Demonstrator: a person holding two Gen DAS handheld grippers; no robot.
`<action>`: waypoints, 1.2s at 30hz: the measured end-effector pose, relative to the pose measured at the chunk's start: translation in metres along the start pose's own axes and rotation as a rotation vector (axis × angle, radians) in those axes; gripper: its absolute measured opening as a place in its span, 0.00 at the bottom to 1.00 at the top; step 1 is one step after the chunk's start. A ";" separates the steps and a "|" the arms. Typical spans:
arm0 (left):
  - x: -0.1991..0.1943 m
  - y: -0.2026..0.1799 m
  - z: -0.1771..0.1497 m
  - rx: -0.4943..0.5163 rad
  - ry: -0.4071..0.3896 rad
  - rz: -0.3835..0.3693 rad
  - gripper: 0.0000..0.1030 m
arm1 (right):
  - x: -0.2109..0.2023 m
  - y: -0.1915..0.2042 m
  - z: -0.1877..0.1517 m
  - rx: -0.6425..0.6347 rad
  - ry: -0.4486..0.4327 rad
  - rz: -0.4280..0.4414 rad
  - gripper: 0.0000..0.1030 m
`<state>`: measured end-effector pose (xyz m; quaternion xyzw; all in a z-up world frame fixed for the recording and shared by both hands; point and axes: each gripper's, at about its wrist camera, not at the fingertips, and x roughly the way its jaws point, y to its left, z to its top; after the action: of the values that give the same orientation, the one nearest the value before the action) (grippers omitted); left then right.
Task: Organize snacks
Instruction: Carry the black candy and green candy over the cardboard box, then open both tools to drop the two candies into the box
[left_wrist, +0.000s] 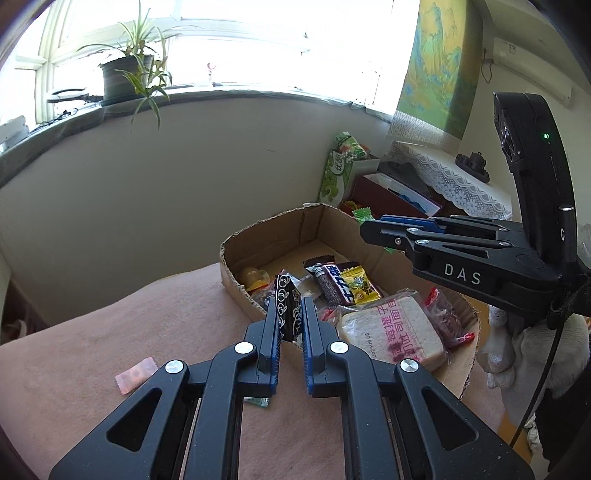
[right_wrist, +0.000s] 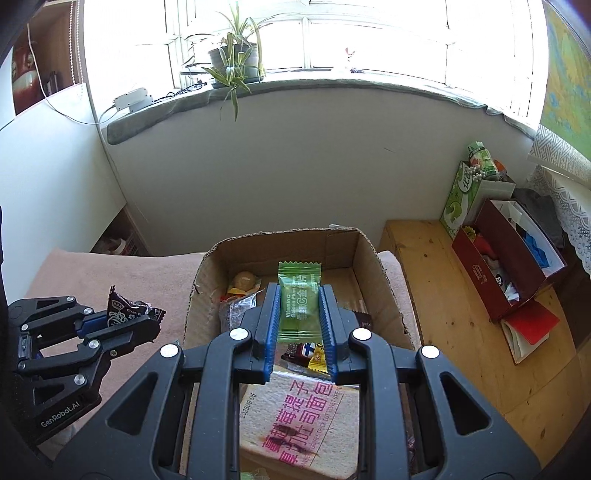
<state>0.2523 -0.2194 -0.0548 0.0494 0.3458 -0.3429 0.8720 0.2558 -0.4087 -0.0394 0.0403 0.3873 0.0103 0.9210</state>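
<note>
My left gripper (left_wrist: 290, 308) is shut on a black patterned snack packet (left_wrist: 288, 308), held just above the near rim of the cardboard box (left_wrist: 273, 221); it also shows in the right wrist view (right_wrist: 122, 308). My right gripper (right_wrist: 299, 295) is shut on a green candy packet (right_wrist: 298, 301) and holds it over the box (right_wrist: 365, 258). In the box lie a wrapped bread slice (left_wrist: 391, 332), a chocolate bar (left_wrist: 330, 282), a yellow packet (left_wrist: 360, 286) and a round yellow sweet (right_wrist: 243, 280). The right gripper (left_wrist: 373, 225) shows above the box's far right side in the left wrist view.
A pink candy (left_wrist: 135, 374) and a small green wrapper (left_wrist: 256, 401) lie on the pink tablecloth (left_wrist: 110, 332) left of the box. A wooden surface (right_wrist: 443, 295) at the right holds a dark red box (right_wrist: 506, 266), a green carton (right_wrist: 458, 199) and a red notebook (right_wrist: 528, 328).
</note>
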 end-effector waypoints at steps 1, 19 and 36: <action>0.002 -0.002 0.001 0.002 0.001 -0.002 0.09 | 0.003 -0.002 0.002 0.003 0.002 0.002 0.21; 0.028 -0.021 0.012 0.029 0.023 -0.041 0.13 | 0.035 -0.025 0.006 0.023 0.042 0.002 0.22; 0.016 -0.024 0.012 0.032 0.007 -0.028 0.26 | 0.019 -0.026 0.006 0.025 0.006 -0.054 0.51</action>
<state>0.2526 -0.2505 -0.0530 0.0595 0.3440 -0.3604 0.8650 0.2736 -0.4336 -0.0508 0.0415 0.3912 -0.0194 0.9192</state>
